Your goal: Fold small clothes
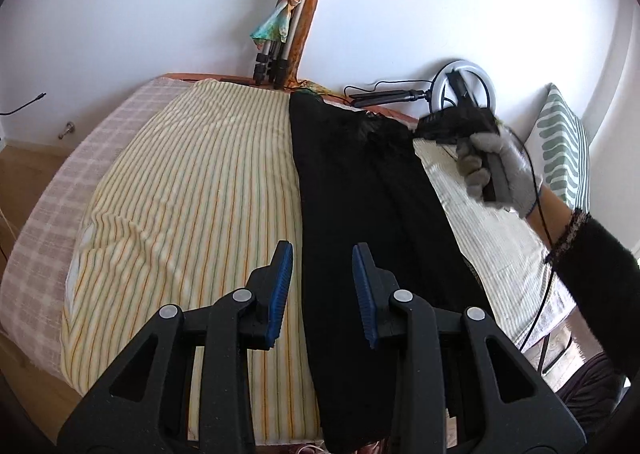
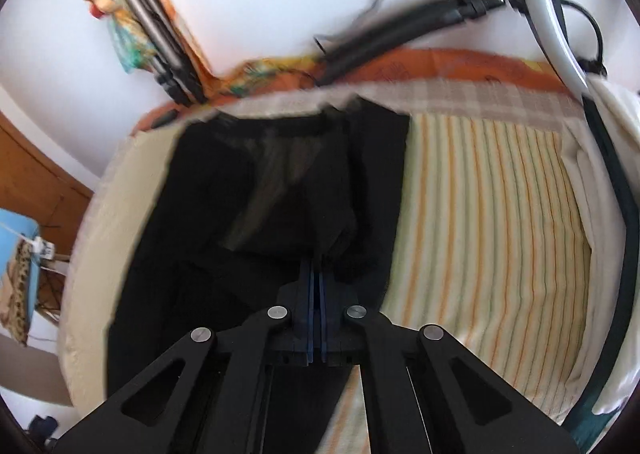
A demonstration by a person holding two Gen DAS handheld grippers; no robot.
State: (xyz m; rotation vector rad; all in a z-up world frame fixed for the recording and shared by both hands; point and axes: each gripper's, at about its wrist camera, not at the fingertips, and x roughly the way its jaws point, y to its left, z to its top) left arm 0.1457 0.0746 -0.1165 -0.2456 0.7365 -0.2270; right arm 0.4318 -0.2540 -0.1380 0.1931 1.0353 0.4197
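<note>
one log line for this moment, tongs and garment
left tongs: open, empty, above long black garment | right tongs: shut on garment's far end, lifted | surface: yellow striped bedsheet | fold: not done

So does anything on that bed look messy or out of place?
Mostly tidy. The black garment lies long and flat on the striped sheet, but its far end is bunched and lifted, pinched in the right tongs. The left tongs are open. A tripod wrapped in a scarf leans on the wall.

White wall [image 1: 160, 14], striped bed [image 1: 200, 174]
</note>
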